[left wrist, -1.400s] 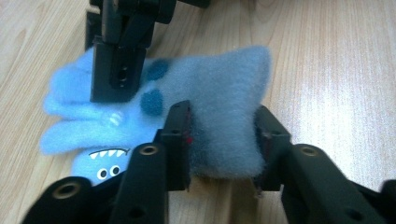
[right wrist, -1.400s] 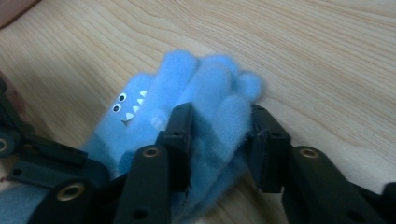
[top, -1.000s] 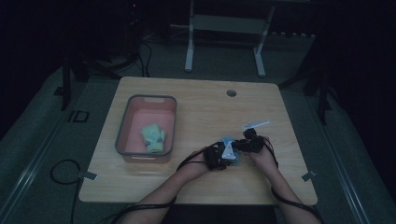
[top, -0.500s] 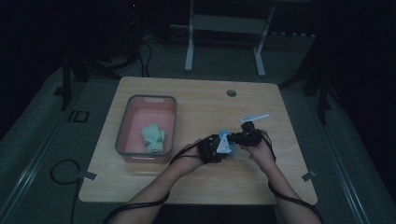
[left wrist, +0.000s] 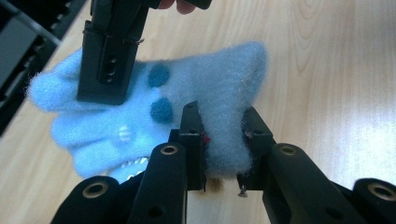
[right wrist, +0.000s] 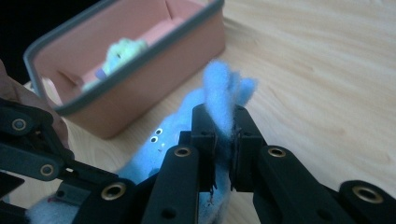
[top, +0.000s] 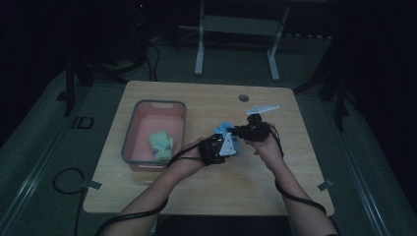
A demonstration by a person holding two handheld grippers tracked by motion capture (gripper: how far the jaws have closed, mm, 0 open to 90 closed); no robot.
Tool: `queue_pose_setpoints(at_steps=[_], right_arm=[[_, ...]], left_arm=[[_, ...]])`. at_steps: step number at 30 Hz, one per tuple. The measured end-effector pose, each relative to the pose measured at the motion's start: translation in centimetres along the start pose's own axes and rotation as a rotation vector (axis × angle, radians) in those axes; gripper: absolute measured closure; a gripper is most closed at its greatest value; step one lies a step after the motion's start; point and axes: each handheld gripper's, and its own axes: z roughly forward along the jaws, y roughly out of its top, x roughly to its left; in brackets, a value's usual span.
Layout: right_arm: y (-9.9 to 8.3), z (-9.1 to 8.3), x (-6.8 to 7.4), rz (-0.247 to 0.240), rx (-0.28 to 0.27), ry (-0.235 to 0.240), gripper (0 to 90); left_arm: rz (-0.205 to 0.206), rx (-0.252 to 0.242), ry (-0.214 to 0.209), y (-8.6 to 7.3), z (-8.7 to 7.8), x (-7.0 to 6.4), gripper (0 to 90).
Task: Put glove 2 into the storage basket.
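Note:
A fuzzy light-blue sock (left wrist: 154, 107) with dark blue dots is held between both grippers just above the wooden table (top: 206, 105). My left gripper (left wrist: 220, 135) is shut on one end of it. My right gripper (right wrist: 224, 140) is shut on the sock's (right wrist: 222, 95) other end, which sticks up between its jaws. From above, the sock (top: 226, 129) shows between the left gripper (top: 219, 146) and the right gripper (top: 244, 131), right of the bin. In the left gripper view the right gripper's fingers (left wrist: 109, 51) clamp the sock's far end.
A pink bin with a grey rim (top: 153, 132) stands on the table's left half and holds a pale green sock (top: 161, 142). The same bin (right wrist: 140, 74) is close beyond my right gripper. A round cable hole (top: 243, 98) lies near the far edge.
Both grippers with the blue sock have moved slightly away from the person, toward the table's middle. The grips have not changed.

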Motion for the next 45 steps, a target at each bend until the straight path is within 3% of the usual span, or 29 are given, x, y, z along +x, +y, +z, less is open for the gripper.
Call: queue_pose_setpoints(at_steps=[9, 13, 24, 39, 45], right_arm=[[3.2, 0.4, 1.7, -0.041, -0.023, 0.02, 82.9], [4.5, 1.2, 2.5, -0.06, -0.025, 0.03, 82.8], [7.5, 3.4, 4.3, -0.088, -0.017, 0.067, 82.8], [10.8, 7.3, 7.8, -0.143, 0.002, 0.114, 82.8], [11.8, 9.7, 9.5, -0.152, 0.007, 0.155, 82.7]], left_arm=[[0.004, 0.005, 0.059, -0.3, -2.9, 1.4, 76.0], [0.007, 0.009, 0.094, -0.9, -4.1, 1.8, 76.0], [-0.019, 0.034, 0.135, -2.3, -6.4, 3.2, 76.2], [-0.068, 0.087, 0.19, -6.1, -10.0, 4.4, 76.3], [-0.103, 0.104, 0.211, -8.5, -11.4, 4.8, 76.4]])
